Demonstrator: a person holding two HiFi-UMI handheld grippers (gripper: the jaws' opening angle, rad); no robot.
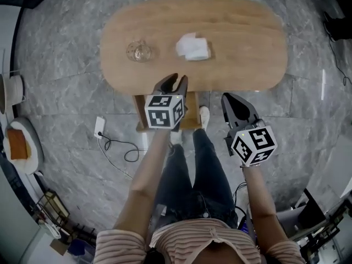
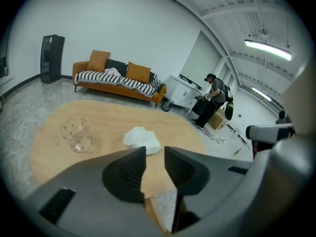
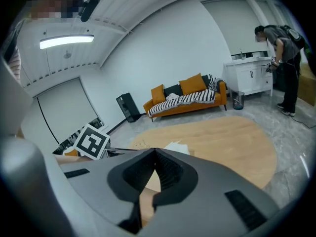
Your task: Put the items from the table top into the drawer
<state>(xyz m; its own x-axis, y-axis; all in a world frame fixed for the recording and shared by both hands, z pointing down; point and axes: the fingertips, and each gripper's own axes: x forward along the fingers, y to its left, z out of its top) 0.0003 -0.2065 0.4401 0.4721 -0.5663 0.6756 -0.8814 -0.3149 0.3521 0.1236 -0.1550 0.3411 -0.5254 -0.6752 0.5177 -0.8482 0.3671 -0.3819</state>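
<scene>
The bench (image 1: 242,43) is a smooth, oval slab of pale wood with a visible grain, standing on a grey marbled floor (image 1: 66,92).

Two task items lie on it. One is a crumpled white cloth (image 1: 192,47), soft and folded into a rough square. The other is a rounded vessel of clear glass (image 1: 139,51) flecked with small dark dots; I cannot tell whether it holds anything.

The left gripper (image 1: 175,78) has its jaws apart, with a clear gap and only bare wood showing between the ribbed black pads. In the left gripper view (image 2: 154,149), the cloth (image 2: 143,138) sits just beyond the jaw tips and slightly to their left. The glass (image 2: 76,135) lies well off to the left of them.

The right gripper (image 1: 227,97) has its jaws closed, tips meeting with nothing between. In the right gripper view (image 3: 154,150), a corner of the cloth (image 3: 175,146) peeks out just past the tips.

A wooden box-shaped drawer unit (image 1: 192,121) juts from under the bench's near edge, directly beneath the left jaws. The marker cube covers most of it, so its inside cannot be seen.

Far beyond both jaws stands an orange sofa (image 2: 118,80) with a striped throw.
</scene>
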